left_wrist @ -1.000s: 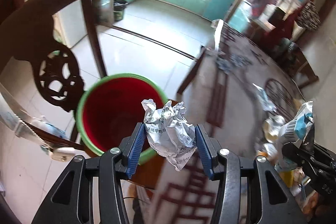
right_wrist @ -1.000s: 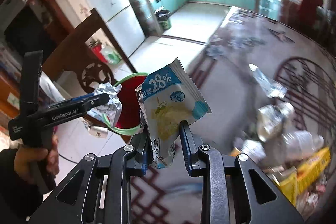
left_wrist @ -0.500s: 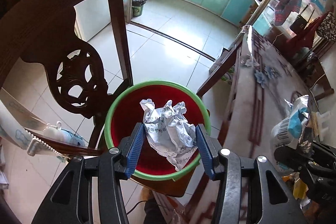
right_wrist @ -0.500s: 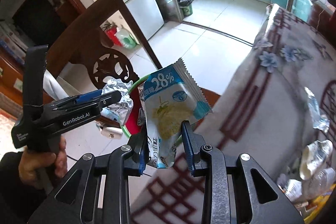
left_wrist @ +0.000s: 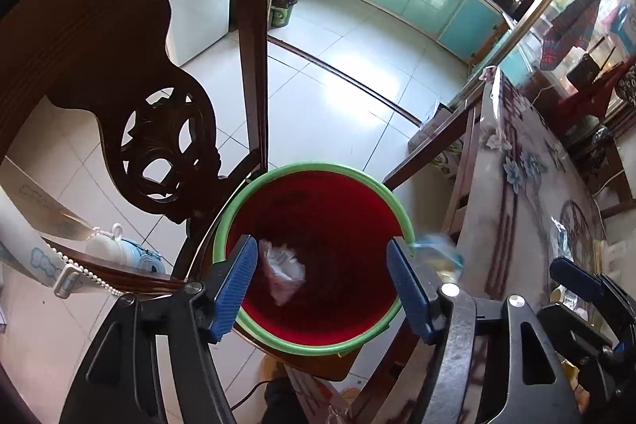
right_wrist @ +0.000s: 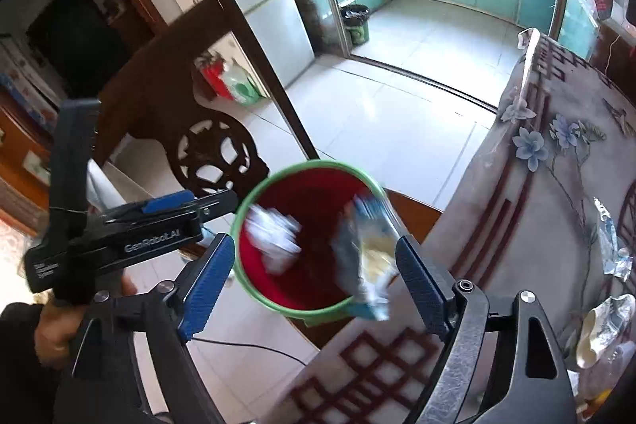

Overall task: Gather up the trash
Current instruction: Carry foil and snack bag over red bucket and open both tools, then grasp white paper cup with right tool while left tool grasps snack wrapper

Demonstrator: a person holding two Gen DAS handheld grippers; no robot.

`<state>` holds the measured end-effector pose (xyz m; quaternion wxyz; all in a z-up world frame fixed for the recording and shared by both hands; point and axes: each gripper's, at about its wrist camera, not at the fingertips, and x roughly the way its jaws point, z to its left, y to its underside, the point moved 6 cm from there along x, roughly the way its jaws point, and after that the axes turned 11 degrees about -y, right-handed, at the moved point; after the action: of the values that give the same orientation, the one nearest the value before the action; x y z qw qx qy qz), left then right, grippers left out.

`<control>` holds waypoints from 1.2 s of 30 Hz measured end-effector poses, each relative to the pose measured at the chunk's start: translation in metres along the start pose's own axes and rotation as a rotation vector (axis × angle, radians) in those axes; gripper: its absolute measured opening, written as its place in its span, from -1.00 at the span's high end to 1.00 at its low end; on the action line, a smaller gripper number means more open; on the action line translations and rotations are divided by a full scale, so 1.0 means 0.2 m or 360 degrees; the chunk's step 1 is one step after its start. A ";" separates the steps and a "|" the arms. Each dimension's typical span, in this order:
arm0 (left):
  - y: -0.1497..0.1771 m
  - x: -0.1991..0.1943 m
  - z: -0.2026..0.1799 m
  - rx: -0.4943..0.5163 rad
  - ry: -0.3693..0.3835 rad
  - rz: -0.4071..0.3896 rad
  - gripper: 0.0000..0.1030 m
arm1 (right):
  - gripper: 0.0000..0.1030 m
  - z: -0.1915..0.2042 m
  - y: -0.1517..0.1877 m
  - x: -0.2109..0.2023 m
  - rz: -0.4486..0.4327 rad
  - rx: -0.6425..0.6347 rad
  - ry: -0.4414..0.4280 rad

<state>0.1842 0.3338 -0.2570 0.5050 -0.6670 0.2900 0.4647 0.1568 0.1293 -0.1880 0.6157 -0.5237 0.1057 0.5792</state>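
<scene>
A red bucket with a green rim [left_wrist: 316, 167] [right_wrist: 318, 165] stands on a wooden chair seat beside the table. My left gripper [left_wrist: 324, 281] is open above the bucket; a crumpled silver wrapper [left_wrist: 282, 267] [right_wrist: 274, 237] is falling inside it, blurred. My right gripper [right_wrist: 314, 279] is open over the bucket's near rim; a blue and white snack bag [right_wrist: 367, 253] [left_wrist: 437, 251] is dropping at the rim, blurred. The left gripper also shows in the right wrist view [right_wrist: 179, 207].
A dark carved chair back [left_wrist: 159, 153] stands left of the bucket. The table with a flowered cloth [right_wrist: 556, 161] is on the right, with more wrappers and bottles [right_wrist: 608, 316] at its right edge. Tiled floor lies beyond.
Both grippers have opened and let go. The silver wrapper and the snack bag have left the jaws and are falling at the bucket. Both grippers moved closer over the bucket.
</scene>
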 end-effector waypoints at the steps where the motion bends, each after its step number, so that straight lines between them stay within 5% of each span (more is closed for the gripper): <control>1: 0.00 0.00 0.00 -0.0004 -0.0003 0.0005 -0.32 | -0.61 0.00 0.00 -0.01 -0.0006 0.0000 0.0005; 10: 0.04 -0.05 -0.08 0.0034 0.0038 -0.0009 -0.32 | -0.62 -0.15 0.08 -0.18 -0.0065 0.0127 0.0085; 22: 0.22 -0.20 -0.48 0.0194 0.0137 -0.0024 -0.32 | -0.69 -0.78 0.36 -0.82 -0.0122 0.0429 0.0518; 26: 0.37 -0.29 -0.72 0.0245 0.0181 -0.0023 -0.32 | -0.82 -1.05 0.45 -0.95 -0.0071 0.0631 0.0500; 30: 0.56 -0.38 -0.97 0.0386 0.0187 -0.0006 -0.32 | -0.82 -1.26 0.49 -0.91 -0.0045 0.0811 0.0437; 36: 0.75 -0.52 -1.27 0.0570 0.0241 -0.0044 -0.32 | -0.82 -1.43 0.53 -0.65 0.0179 0.0902 0.0382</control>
<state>0.0964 0.0381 -0.2075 0.5987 -0.6035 0.3960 0.3471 0.1661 -0.1904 -0.2703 0.6872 -0.3894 0.3637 0.4938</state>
